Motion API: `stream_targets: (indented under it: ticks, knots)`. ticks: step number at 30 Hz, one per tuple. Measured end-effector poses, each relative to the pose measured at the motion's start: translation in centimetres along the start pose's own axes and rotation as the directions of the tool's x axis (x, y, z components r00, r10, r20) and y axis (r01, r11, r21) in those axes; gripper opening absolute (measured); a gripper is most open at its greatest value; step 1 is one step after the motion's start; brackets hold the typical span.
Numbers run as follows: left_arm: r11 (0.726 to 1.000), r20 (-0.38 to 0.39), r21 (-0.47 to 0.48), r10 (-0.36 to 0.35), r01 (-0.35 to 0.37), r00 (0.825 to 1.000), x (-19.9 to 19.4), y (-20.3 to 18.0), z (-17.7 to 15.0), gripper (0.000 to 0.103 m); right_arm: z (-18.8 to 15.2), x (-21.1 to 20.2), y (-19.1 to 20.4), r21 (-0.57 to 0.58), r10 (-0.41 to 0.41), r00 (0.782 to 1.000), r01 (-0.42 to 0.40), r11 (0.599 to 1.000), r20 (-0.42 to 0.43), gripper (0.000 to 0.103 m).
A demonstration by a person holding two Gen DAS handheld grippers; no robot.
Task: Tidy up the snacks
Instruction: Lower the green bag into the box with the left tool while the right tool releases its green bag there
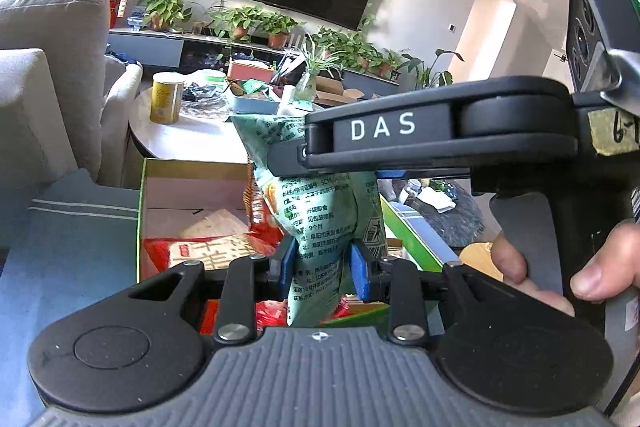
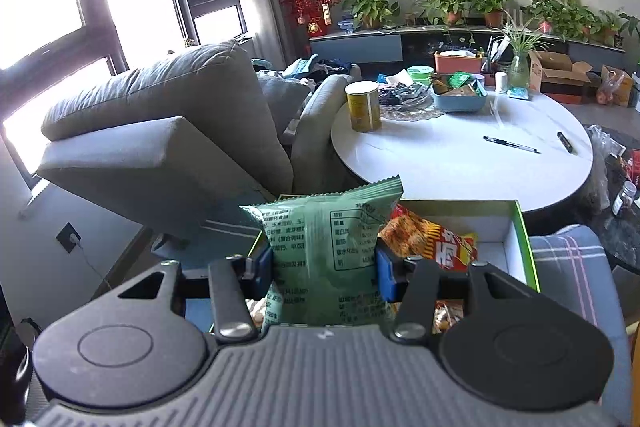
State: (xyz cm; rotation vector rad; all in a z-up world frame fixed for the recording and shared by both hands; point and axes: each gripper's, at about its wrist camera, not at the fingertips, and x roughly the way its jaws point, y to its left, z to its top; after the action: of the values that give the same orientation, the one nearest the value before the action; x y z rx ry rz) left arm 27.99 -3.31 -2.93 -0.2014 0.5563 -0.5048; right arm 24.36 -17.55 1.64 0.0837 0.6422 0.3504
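Note:
A pale green snack bag (image 1: 320, 227) stands upright between the blue pads of my left gripper (image 1: 324, 267), which is shut on its lower part. The bag seems to run up into the fingers of my right gripper (image 1: 292, 163), held by a hand (image 1: 516, 259). In the right wrist view the green bag (image 2: 320, 239) sits clamped between the pads of my right gripper (image 2: 324, 263). An orange-red snack bag (image 2: 432, 239) leans beside it. Under both grippers lies an open cardboard box (image 1: 192, 187) with a green rim (image 2: 520, 223), and red snack packs (image 1: 208, 247) lie inside it.
A round white table (image 2: 460, 155) stands behind the box, bearing a yellow can (image 2: 363, 107), a blue tray (image 2: 460, 99) of packets and two pens (image 2: 512, 145). A grey sofa (image 2: 160, 131) is at the left. A blue striped cloth (image 1: 60, 227) lies beside the box.

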Motion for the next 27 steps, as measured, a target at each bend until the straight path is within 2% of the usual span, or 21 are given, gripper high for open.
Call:
stream_targets:
  ticks: [7, 17, 18, 19, 20, 22, 24, 27]
  knots:
    - [1.000, -0.022, -0.027, 0.002, -0.002, 1.000, 1.2, 1.2, 0.2, 0.027, 0.1, 1.5, 0.1, -0.002, -0.005, 1.000, 0.005, 1.000, -0.005, 0.063]
    - [0.998, -0.012, -0.068, 0.012, -0.013, 1.000, 1.4, 1.9, 0.7, 0.029, 0.4, 2.3, -0.1, 0.034, -0.003, 1.000, 0.003, 0.999, 0.000, 0.063]
    - [0.997, -0.005, -0.074, 0.024, -0.024, 1.000, 1.3, 2.1, 0.9, 0.031, 0.6, 2.5, -0.1, 0.042, -0.001, 1.000, 0.000, 0.999, 0.005, 0.063]
    - [0.996, 0.001, -0.077, 0.037, -0.037, 0.999, 1.2, 2.1, 1.1, 0.038, 0.7, 2.5, -0.2, 0.059, 0.004, 1.000, -0.004, 0.998, 0.013, 0.063]
    - [0.994, 0.003, -0.089, 0.070, -0.070, 0.998, 1.0, 2.3, 1.3, 0.055, 0.7, 2.6, -0.3, 0.091, 0.010, 1.000, -0.013, 0.996, 0.025, 0.063]
    - [0.980, 0.024, -0.136, 0.148, -0.143, 0.989, 0.4, 3.1, 1.6, 0.077, 0.8, 2.9, -0.9, 0.180, 0.022, 0.999, -0.030, 0.983, 0.047, 0.064]
    - [0.973, 0.063, -0.168, 0.169, -0.156, 0.984, -0.9, 4.2, 1.6, 0.079, 1.0, 2.9, -1.3, 0.232, 0.025, 0.998, -0.037, 0.972, 0.055, 0.065]
    - [0.968, 0.087, -0.200, 0.173, -0.153, 0.981, -3.5, 5.8, 1.4, 0.081, 1.1, 1.8, -1.0, 0.211, -0.020, 0.996, 0.000, 0.977, 0.092, 0.071]
